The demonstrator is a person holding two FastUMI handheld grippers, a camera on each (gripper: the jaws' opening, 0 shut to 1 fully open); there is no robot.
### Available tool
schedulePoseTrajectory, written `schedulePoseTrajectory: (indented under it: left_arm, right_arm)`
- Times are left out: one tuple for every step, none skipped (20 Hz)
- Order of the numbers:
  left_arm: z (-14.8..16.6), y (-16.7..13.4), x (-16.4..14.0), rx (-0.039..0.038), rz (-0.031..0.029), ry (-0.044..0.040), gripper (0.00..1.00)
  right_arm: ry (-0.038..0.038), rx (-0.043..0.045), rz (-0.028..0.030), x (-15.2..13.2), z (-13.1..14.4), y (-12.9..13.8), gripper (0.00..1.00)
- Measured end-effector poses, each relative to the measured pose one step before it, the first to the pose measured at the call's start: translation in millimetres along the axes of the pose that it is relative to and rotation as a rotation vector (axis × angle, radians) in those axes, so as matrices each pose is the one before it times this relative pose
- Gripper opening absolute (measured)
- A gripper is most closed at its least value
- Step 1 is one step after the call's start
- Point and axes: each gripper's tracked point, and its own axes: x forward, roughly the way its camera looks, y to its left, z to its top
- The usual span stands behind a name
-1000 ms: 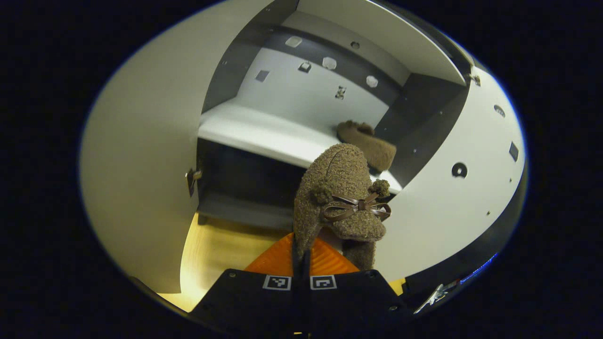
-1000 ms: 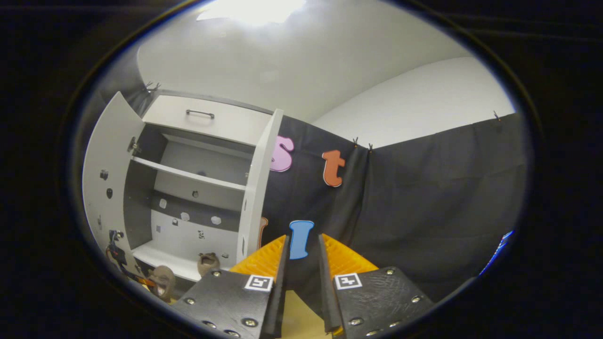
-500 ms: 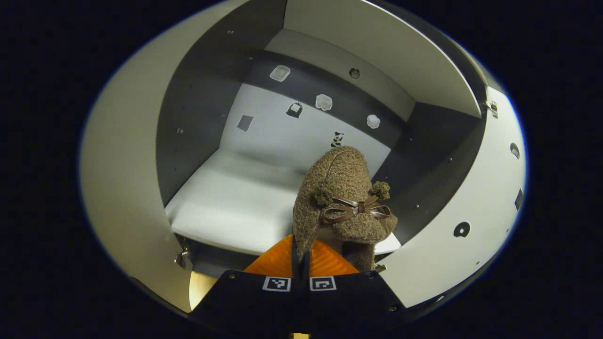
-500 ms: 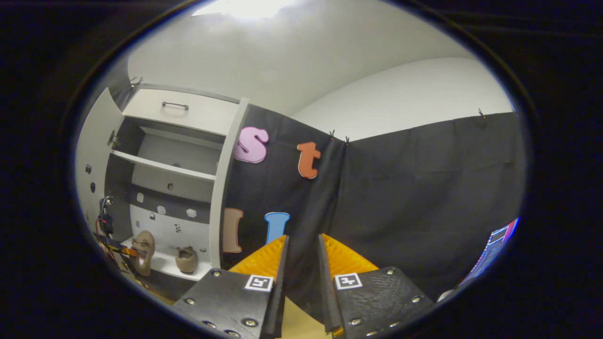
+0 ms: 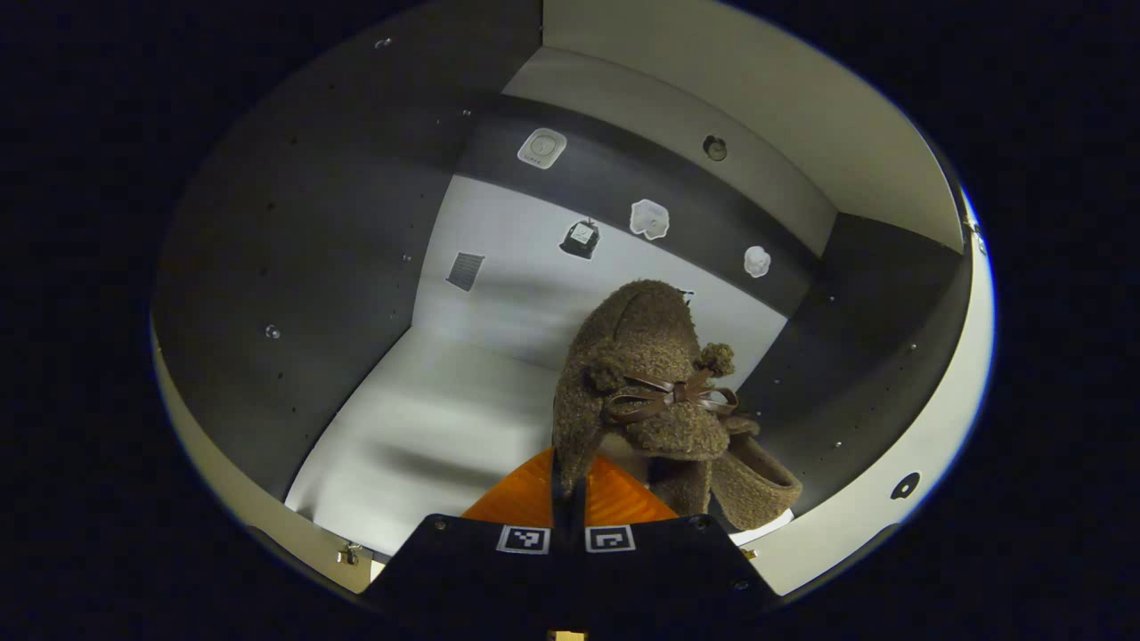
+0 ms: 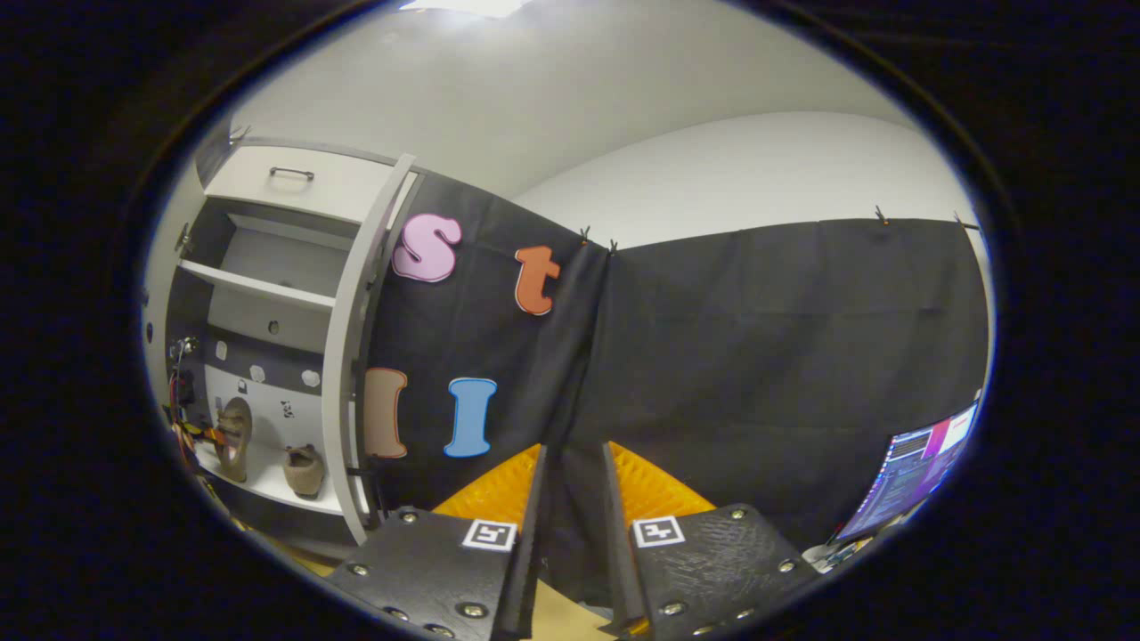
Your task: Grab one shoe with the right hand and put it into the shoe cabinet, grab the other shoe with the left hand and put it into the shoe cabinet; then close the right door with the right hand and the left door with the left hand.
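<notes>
Your left gripper point(image 5: 570, 481) clamped tight on brown shoe point(image 5: 637, 383), inside shoe cabinet point(image 5: 427, 427), above shelf. Your right gripper point(image 6: 570, 499) slightly parted, holds nothing.

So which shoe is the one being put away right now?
Look in the open white cabinet, at its bottom shelf. Two fuzzy brown shoes are there: one shoe lies on the shelf, and the held shoe hangs toe-up in the left tongs, its bow showing.
</notes>
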Motion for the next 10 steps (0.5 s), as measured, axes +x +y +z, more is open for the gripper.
schedulePoseTrajectory:
  left_arm:
    - [0.53,1.27,4.15,-0.01172,0.00023,-0.00331,0.0]
    - [1.23,0.85,2.75,-0.0022,0.00105,-0.00267,0.0]
    - [-0.1,2.02,2.9,0.00785,0.0047,-0.00015,0.0]
    - [0.15,1.77,2.0,0.01321,0.00734,0.00029,0.0]
    - [-0.31,1.78,2.12,0.01335,0.00771,0.00076,0.0]
    - [-0.07,0.27,2.71,0.01192,0.00487,0.00058,0.0]
    - [0.01,0.27,2.37,0.00988,0.0032,0.00054,0.0]
    - [0.3,0.03,2.85,0.01077,0.00096,0.00133,0.0]
    - [-1.2,-0.01,2.17,0.01412,0.0015,0.00486,0.0]
    - [-0.26,0.66,2.85,0.01312,0.00474,0.00175,0.0]
  right_arm:
    - [0.00744,-0.0053,-0.00555,-0.81,-2.48,-1.91,0.33]
    - [0.00642,-0.00554,-0.00384,0.71,-2.6,-1.23,0.33]
    - [0.00422,-0.00378,-0.00321,-0.37,-1.43,-1.05,0.33]
    - [0.00352,-0.00241,-0.00247,0.44,-1.67,-0.21,0.34]
    - [0.00299,-0.00117,-0.00178,-0.02,-1.51,-0.31,0.34]
    - [0.00255,-0.00041,-0.00186,1.1,-1.02,-0.59,0.34]
    - [0.00197,-0.00048,-0.00133,-0.03,-0.61,-0.29,0.34]
    - [0.0022,-0.00141,-0.00131,1.49,-1.04,-0.26,0.33]
    - [0.00158,-0.0015,-0.00241,0.66,-0.67,-0.65,0.33]
    - [0.00083,0.00017,-0.00219,0.89,-0.59,-0.47,0.33]
